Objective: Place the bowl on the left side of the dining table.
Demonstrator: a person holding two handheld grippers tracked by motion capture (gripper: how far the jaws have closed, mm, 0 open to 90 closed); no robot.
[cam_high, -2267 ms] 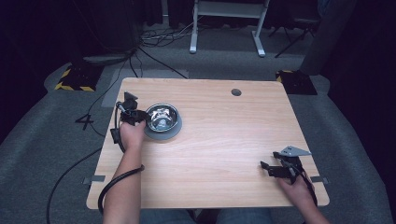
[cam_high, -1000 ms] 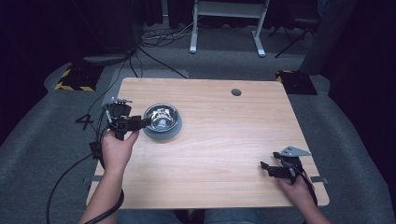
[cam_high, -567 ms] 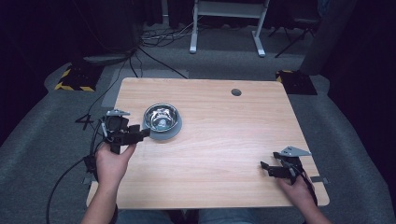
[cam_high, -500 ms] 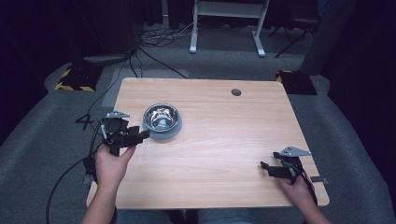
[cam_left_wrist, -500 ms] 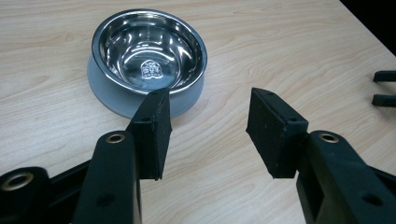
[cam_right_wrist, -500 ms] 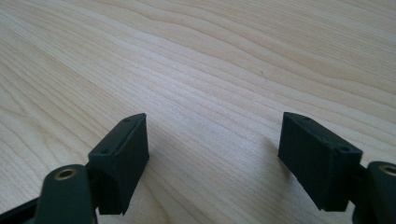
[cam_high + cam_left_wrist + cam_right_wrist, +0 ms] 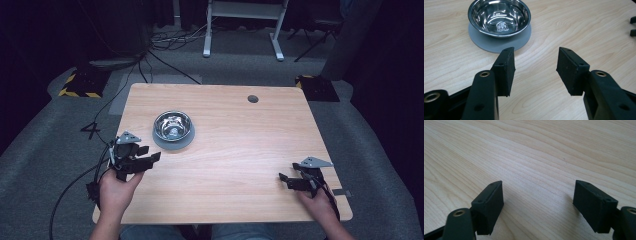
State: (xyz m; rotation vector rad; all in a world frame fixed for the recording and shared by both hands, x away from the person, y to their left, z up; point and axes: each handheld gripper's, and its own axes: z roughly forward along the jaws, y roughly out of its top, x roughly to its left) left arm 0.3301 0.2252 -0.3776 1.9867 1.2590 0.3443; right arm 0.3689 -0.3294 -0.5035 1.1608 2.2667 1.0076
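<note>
A shiny steel bowl (image 7: 173, 125) stands upright on a round grey mat (image 7: 166, 145) on the left half of the wooden table (image 7: 240, 145). My left gripper (image 7: 149, 153) hovers just to the near left of the mat and points right. It is open, with nothing between its jaws. In the left gripper view the bowl (image 7: 499, 16) and mat (image 7: 496, 45) lie just beyond the left gripper (image 7: 536, 57). My right gripper (image 7: 284, 181) rests open near the table's front right corner and points left. In the right gripper view, bare wood lies between the jaws of the right gripper (image 7: 537, 187).
A small round hole (image 7: 253, 98) sits near the table's far edge. On the floor beyond lie cables (image 7: 165, 42), a yellow-and-black striped block (image 7: 80, 85) and white stand legs (image 7: 240, 30). The left gripper's cable (image 7: 70, 190) trails off the table's left edge.
My left hand has drawn back from the bowl's left side toward the near left of the table, its gripper empty. The bowl and my right gripper have not moved.
</note>
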